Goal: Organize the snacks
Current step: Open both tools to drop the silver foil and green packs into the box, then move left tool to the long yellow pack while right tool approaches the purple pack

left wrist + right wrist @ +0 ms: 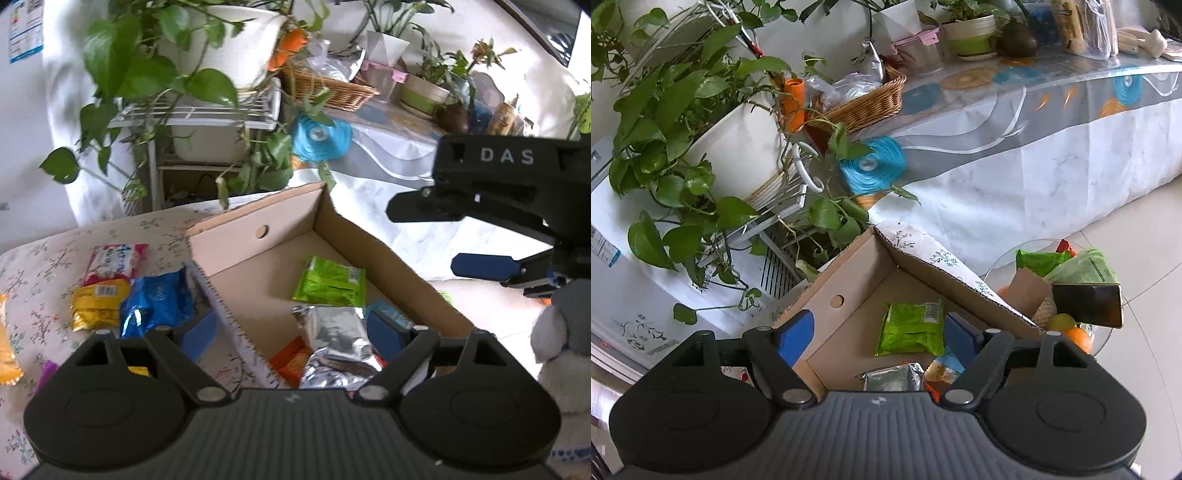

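Note:
An open cardboard box [258,236] stands on a flowered cloth. Inside it lie a green packet [328,282], a silver foil packet [336,332] and an orange packet [291,363]. Left of the box, on the cloth, are a blue packet [155,299], a yellow packet [96,302] and a red-and-white packet [114,260]. My left gripper [291,332] is open and straddles the box's near wall, holding nothing. My right gripper [879,336] hangs open over the box [849,295], above the green packet [910,326] and the silver packet [892,378]. The right gripper [443,240] also shows beyond the box's right wall.
A potted trailing plant [221,48] on a white rack stands behind the box. A wicker basket [871,99] sits on a long covered table [1034,155]. A glass side table [1034,254] holds fruit, green bags and a phone [1087,304]. A soft toy [557,332] is at the right.

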Demonstrator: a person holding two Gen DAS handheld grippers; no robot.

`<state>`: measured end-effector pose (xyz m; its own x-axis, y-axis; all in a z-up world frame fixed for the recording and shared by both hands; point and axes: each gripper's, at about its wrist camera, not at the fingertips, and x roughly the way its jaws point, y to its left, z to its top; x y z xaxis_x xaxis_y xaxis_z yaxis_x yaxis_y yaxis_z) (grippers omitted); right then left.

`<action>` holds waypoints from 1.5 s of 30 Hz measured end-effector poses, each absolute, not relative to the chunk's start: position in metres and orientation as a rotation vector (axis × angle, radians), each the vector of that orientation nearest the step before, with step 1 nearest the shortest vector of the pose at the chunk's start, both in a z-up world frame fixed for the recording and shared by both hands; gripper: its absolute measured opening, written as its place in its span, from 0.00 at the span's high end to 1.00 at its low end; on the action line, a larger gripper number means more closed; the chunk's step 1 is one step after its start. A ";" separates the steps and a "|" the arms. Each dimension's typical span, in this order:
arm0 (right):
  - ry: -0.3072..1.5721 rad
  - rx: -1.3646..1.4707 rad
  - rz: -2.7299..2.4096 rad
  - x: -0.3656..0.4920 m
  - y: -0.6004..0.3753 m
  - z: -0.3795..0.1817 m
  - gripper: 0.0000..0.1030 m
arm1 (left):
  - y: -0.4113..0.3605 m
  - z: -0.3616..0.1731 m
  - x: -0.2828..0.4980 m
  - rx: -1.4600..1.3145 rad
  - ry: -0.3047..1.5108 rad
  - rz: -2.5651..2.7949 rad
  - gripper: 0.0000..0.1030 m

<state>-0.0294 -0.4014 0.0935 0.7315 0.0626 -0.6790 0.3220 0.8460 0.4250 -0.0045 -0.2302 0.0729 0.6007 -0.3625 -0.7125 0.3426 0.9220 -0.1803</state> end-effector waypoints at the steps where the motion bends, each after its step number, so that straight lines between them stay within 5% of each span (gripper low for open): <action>1: 0.748 0.553 -0.147 -0.029 -0.400 0.093 0.20 | -0.226 0.073 -0.005 -0.031 0.833 -0.403 0.14; 45: 0.800 0.087 0.377 -0.020 -0.240 0.066 0.17 | 0.034 0.040 0.021 -0.177 0.935 0.009 0.10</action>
